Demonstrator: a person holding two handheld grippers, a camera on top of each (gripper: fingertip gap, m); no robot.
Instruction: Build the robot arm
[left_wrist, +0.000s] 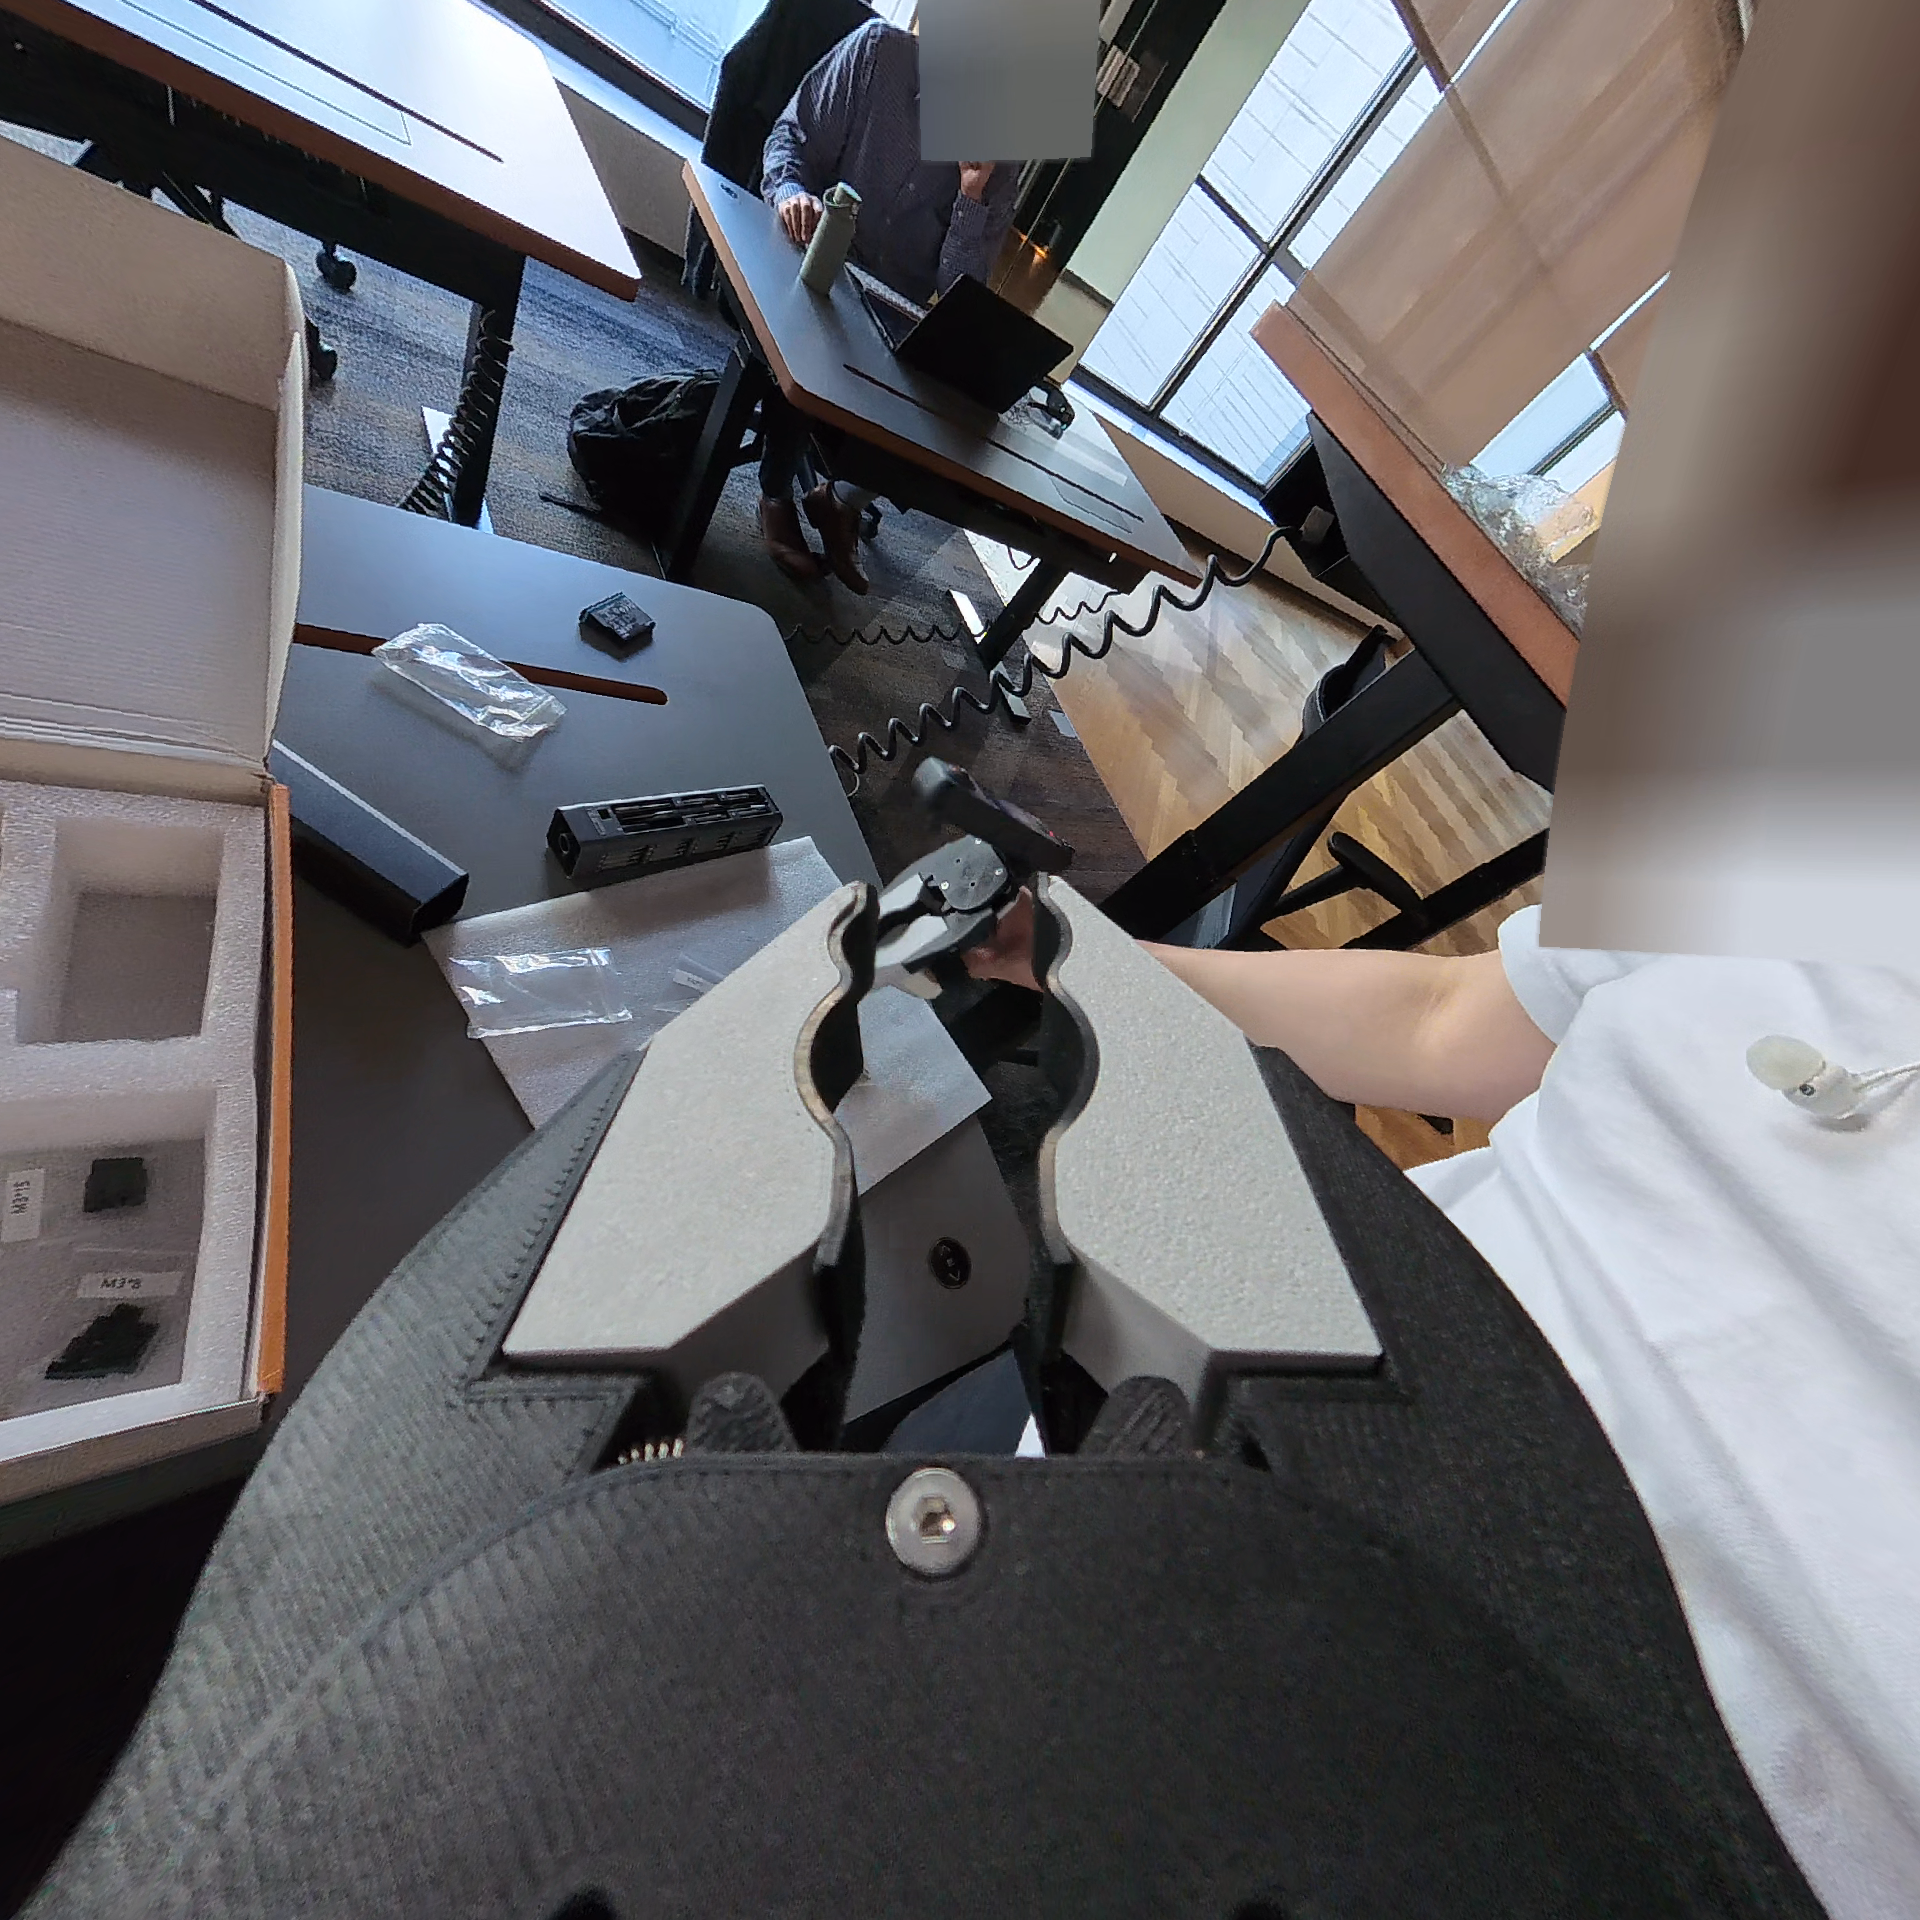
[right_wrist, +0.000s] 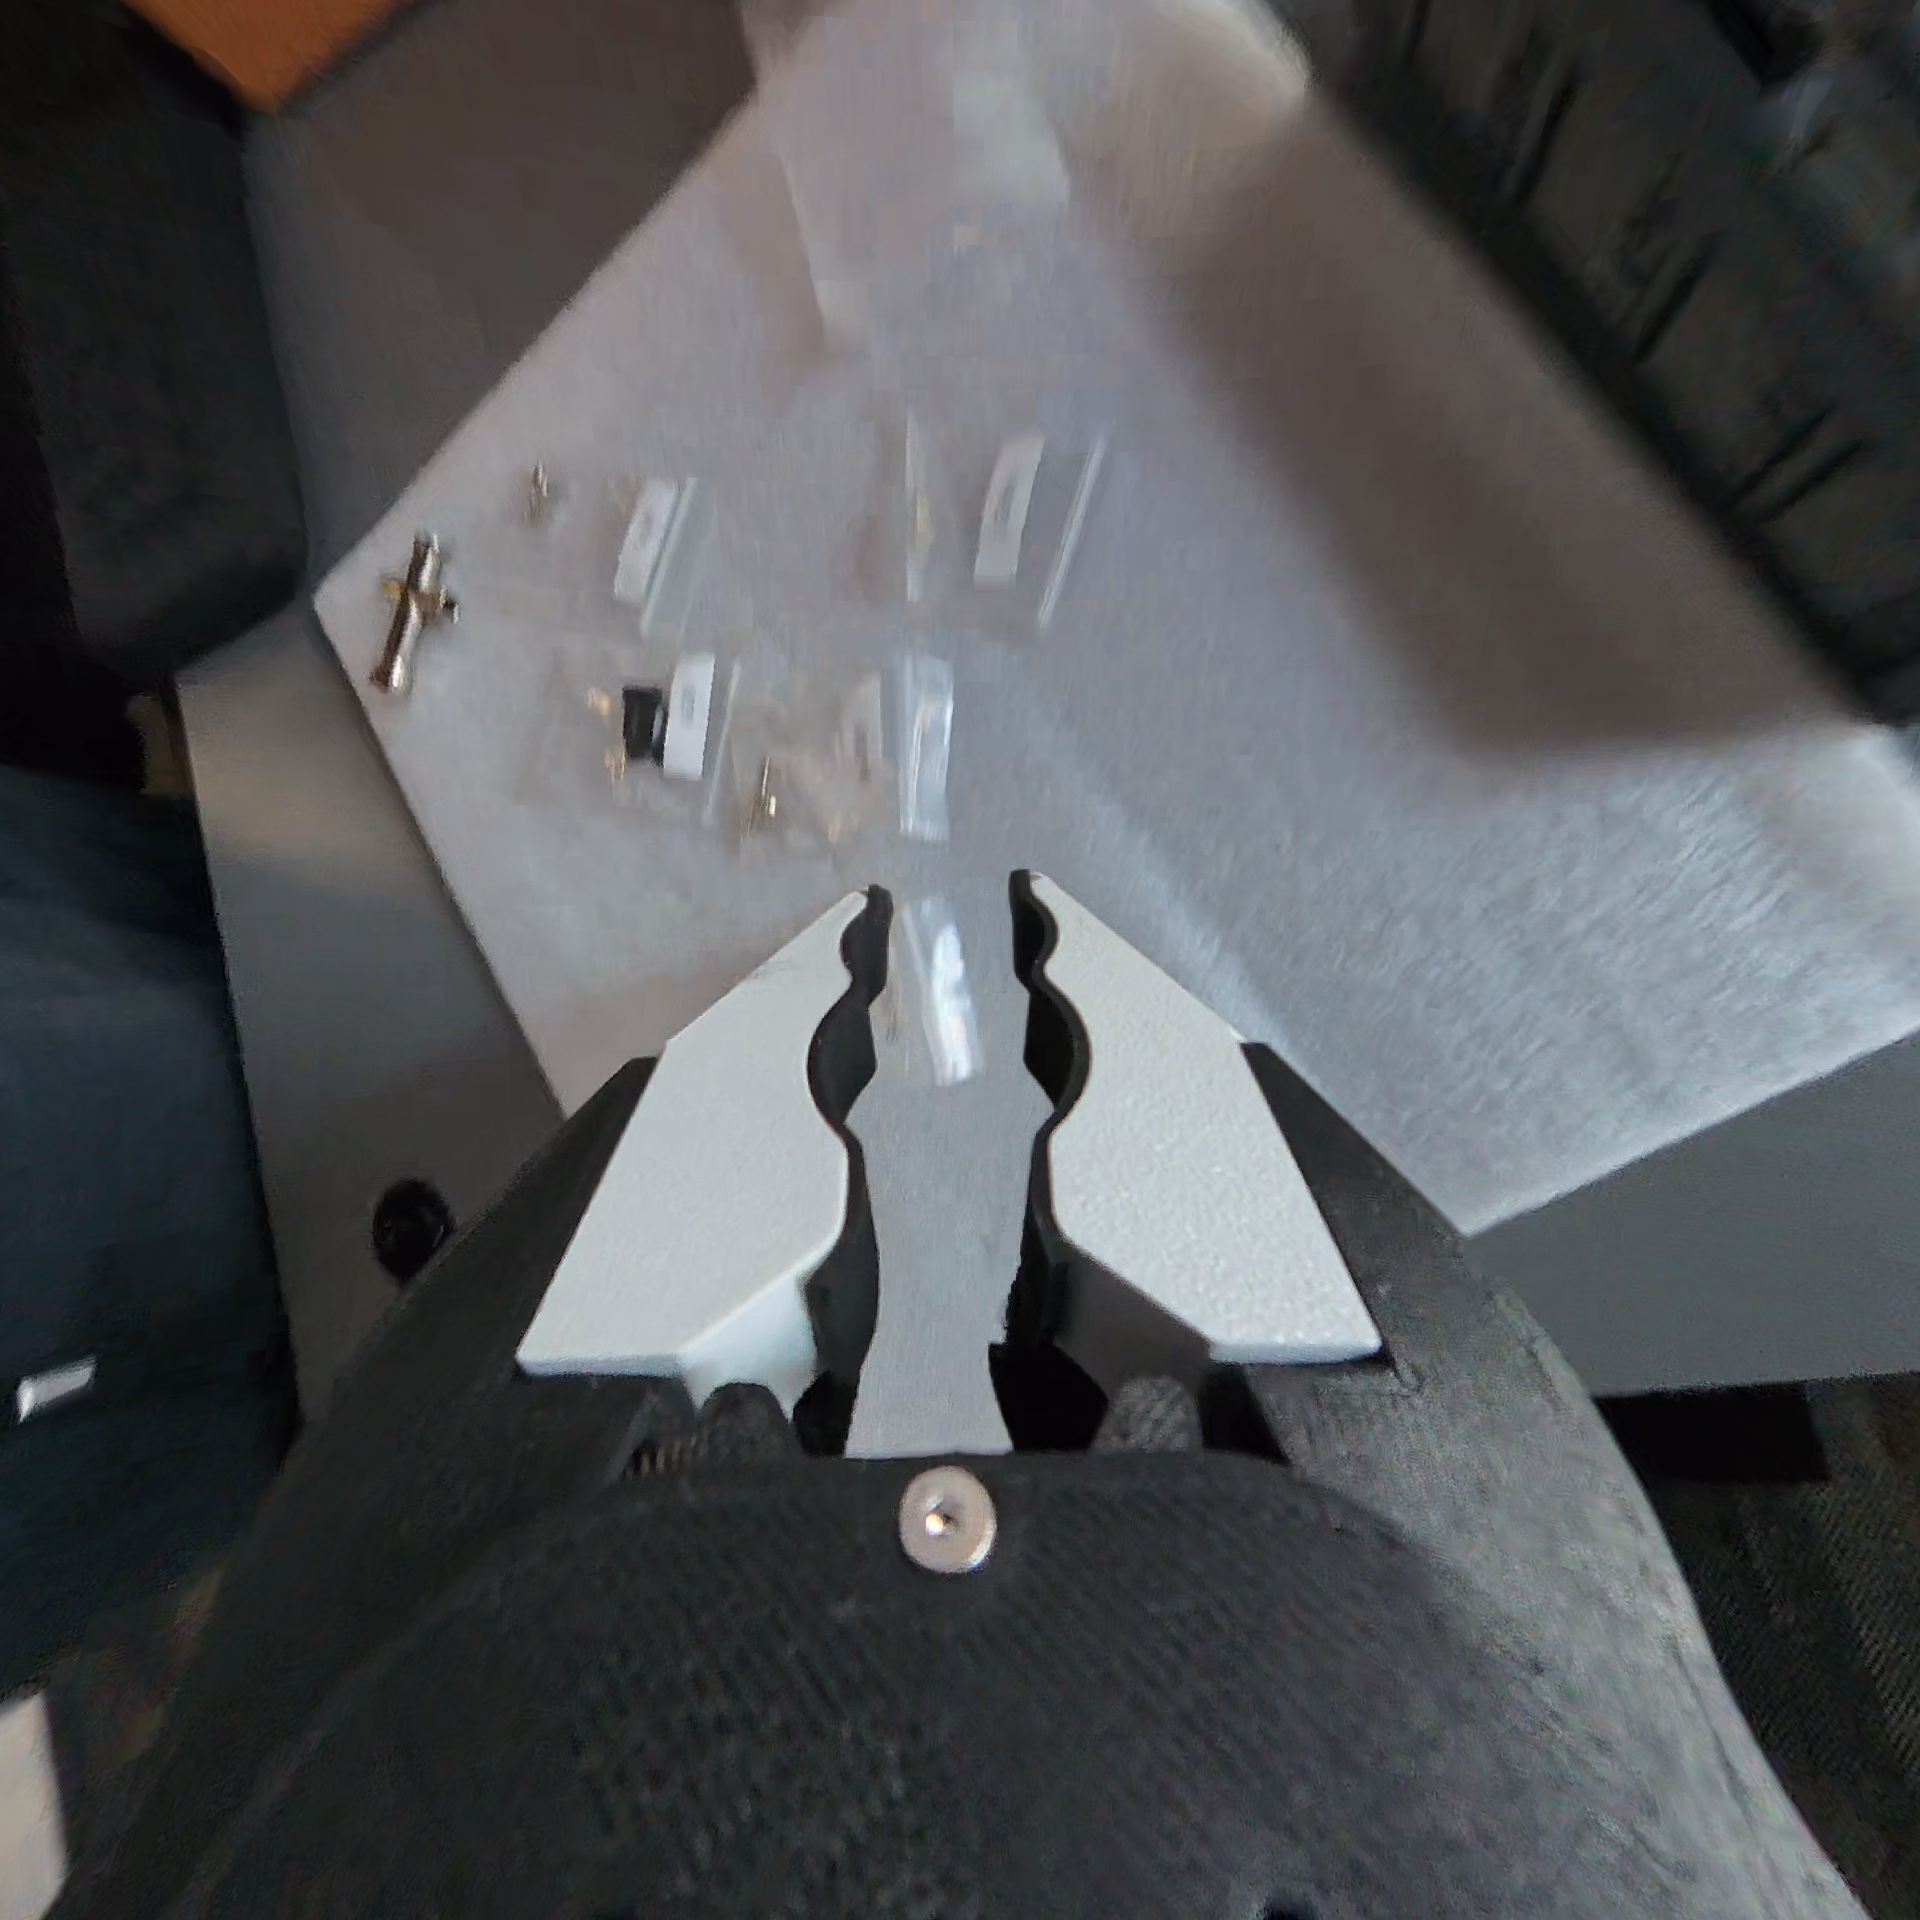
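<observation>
My left gripper (left_wrist: 951, 894) is open and empty, held above the near corner of a dark table (left_wrist: 582, 582). Past its fingertips a hand holds my right gripper (left_wrist: 961, 883) low over a white foam sheet (left_wrist: 623, 935). In the right wrist view, which is blurred, my right gripper (right_wrist: 951, 888) is open just above that foam sheet (right_wrist: 1299, 831). A small clear bag (right_wrist: 935, 997) lies on the sheet between its fingers. Several more small clear bags of parts (right_wrist: 665, 717) and loose metal screws (right_wrist: 416, 613) lie ahead.
An open box with a white foam insert (left_wrist: 135, 935) stands at the left. A black bit case (left_wrist: 665, 831), a long black box (left_wrist: 364, 842), a clear bag (left_wrist: 468, 681) and a small black part (left_wrist: 618, 623) lie on the table. A person sits at a far desk (left_wrist: 935, 405). The gap from one gripper's tips to the other's is roughly 45 centimetres.
</observation>
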